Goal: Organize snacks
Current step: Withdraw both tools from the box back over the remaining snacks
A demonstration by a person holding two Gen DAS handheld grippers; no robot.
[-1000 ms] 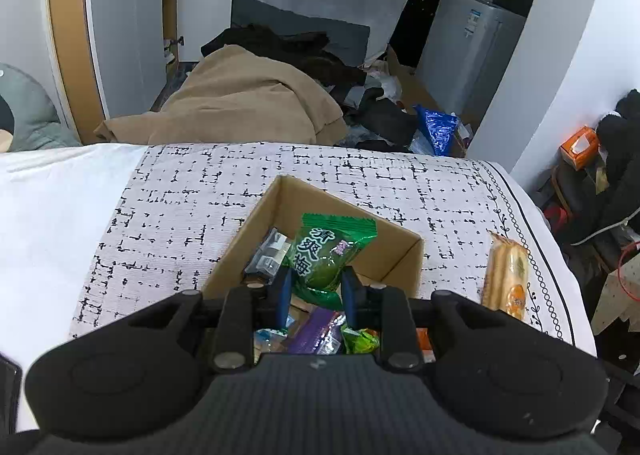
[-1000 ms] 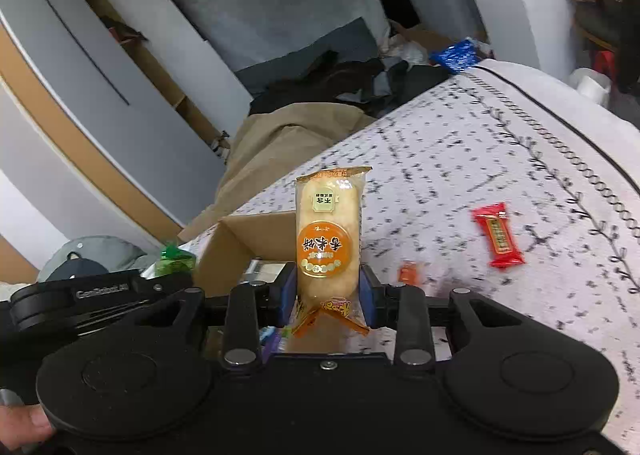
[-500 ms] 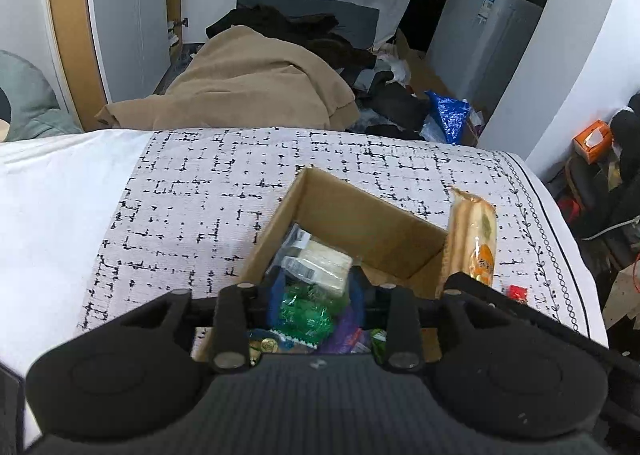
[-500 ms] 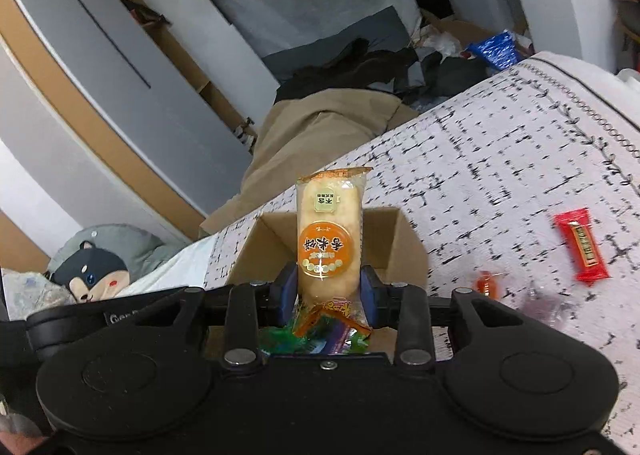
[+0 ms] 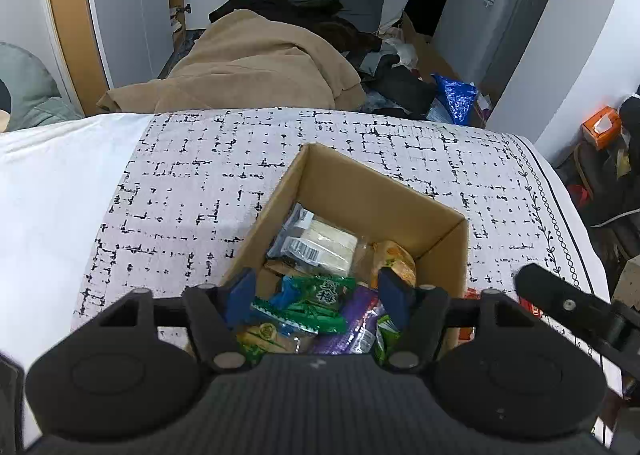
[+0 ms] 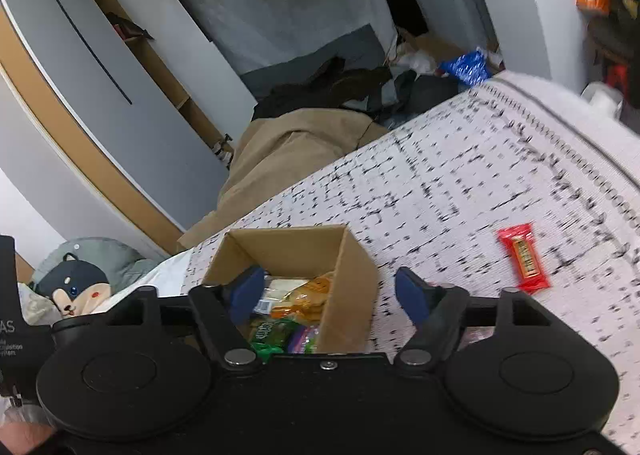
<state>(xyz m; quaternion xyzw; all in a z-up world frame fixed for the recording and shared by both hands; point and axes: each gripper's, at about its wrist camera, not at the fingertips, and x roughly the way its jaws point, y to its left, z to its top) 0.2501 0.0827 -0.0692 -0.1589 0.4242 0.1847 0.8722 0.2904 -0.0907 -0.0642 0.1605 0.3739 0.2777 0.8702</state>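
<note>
An open cardboard box (image 5: 372, 191) (image 6: 352, 255) stands on the patterned bedspread and holds several snack packs. Among them are a green plum pack (image 5: 320, 299), a white cracker pack (image 5: 320, 243) and the orange rice cracker pack (image 5: 394, 259) (image 6: 308, 295). My left gripper (image 5: 316, 291) hangs open just above the box's near side, nothing between its fingers. My right gripper (image 6: 332, 295) is open too, straddling the box's right wall, empty. A red candy bar (image 6: 522, 257) lies on the spread to the right of the box.
The bedspread (image 5: 200, 175) runs to a rounded far edge; beyond it the floor holds a tan blanket (image 5: 256, 67), dark clothes and a blue bag (image 5: 456, 99). A plush toy (image 6: 76, 291) lies at the left. The other gripper's body (image 5: 568, 303) shows at right.
My left gripper let go of the green plum pack into the box and opened. My right gripper carried the orange rice cracker pack over the box, released it inside and opened.
</note>
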